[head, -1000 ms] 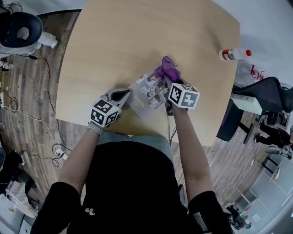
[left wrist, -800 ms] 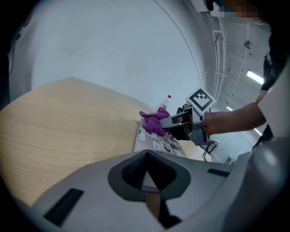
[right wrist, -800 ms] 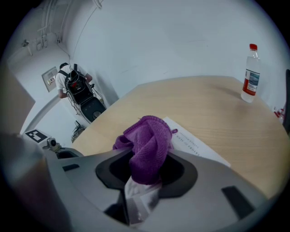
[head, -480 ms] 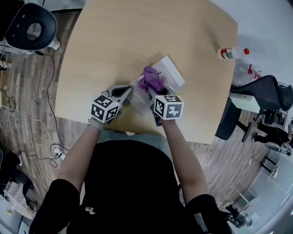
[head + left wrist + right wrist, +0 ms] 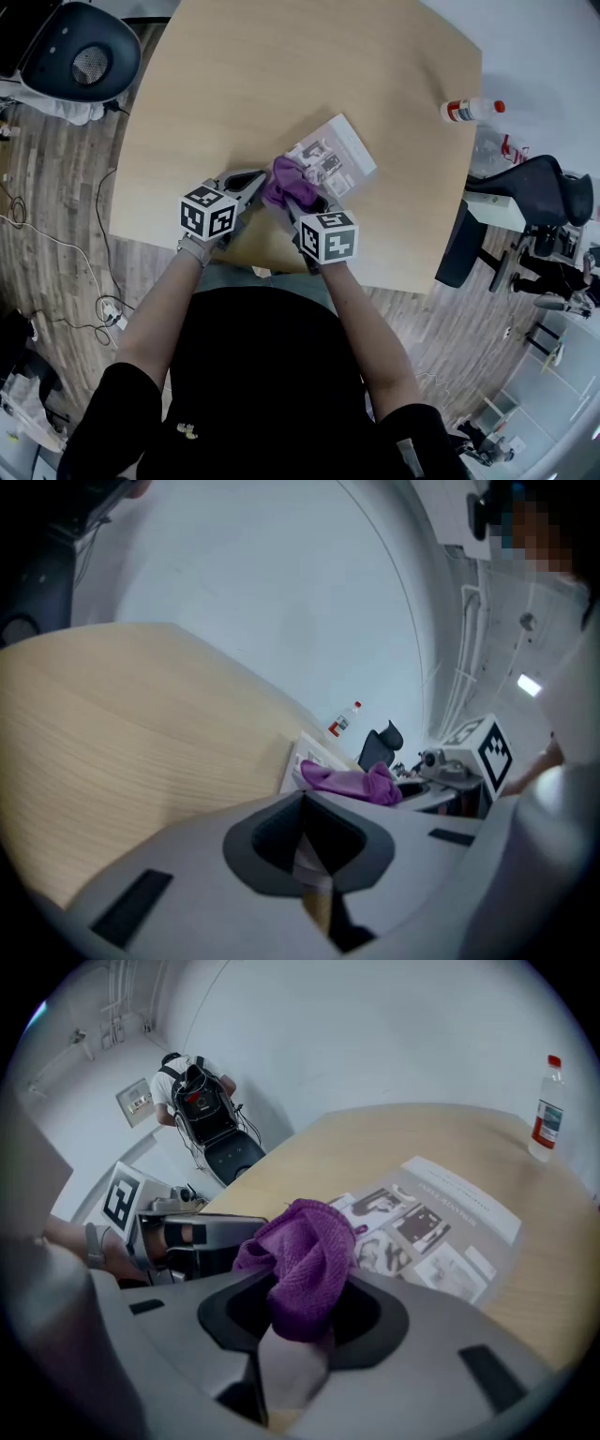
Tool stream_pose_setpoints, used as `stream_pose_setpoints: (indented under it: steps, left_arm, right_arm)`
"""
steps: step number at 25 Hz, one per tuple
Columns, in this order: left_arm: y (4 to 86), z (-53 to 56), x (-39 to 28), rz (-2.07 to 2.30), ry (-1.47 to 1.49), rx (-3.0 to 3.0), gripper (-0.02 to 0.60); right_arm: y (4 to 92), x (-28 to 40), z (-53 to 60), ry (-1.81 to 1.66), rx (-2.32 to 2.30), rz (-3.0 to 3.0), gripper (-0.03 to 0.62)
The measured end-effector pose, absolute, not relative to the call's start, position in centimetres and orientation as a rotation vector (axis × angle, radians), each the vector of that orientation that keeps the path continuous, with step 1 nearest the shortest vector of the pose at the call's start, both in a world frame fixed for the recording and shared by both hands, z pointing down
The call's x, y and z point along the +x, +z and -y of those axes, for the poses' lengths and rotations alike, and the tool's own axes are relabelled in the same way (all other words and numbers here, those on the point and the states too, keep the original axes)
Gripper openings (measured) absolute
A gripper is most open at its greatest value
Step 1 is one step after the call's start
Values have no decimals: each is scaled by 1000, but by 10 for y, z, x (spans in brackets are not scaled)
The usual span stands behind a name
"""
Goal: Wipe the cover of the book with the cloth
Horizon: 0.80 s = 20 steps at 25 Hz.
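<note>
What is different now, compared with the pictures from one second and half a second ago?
The right gripper, shut on the purple cloth, swept it over the cover of the book, from the far end toward the left gripper. Nothing was let go. The left gripper stayed clamped on the book's near corner; the bottle did not move.

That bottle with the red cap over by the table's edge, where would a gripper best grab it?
Probably around the middle of the bottle, at its label, coming in level from the side of the book. It stands upright and slim, so two jaws can close across its round body; the cap is small, and the edge of the table is close behind.
</note>
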<state>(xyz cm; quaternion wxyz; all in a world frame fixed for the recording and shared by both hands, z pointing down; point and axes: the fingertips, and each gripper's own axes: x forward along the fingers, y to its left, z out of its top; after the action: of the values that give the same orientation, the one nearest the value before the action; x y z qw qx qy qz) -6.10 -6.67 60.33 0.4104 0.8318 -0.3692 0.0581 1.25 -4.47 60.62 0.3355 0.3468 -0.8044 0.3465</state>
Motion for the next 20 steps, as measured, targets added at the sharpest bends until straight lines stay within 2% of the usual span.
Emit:
stream_pose_setpoints:
  steps: [5, 20]
  left_arm:
    - [607, 60, -96, 999, -14, 1925, 20]
    - [599, 22, -116, 1039, 16, 1918, 20]
  right_arm:
    - [605, 3, 29, 876, 851, 2099, 160]
    - [605, -41, 19, 818, 690, 2114, 160]
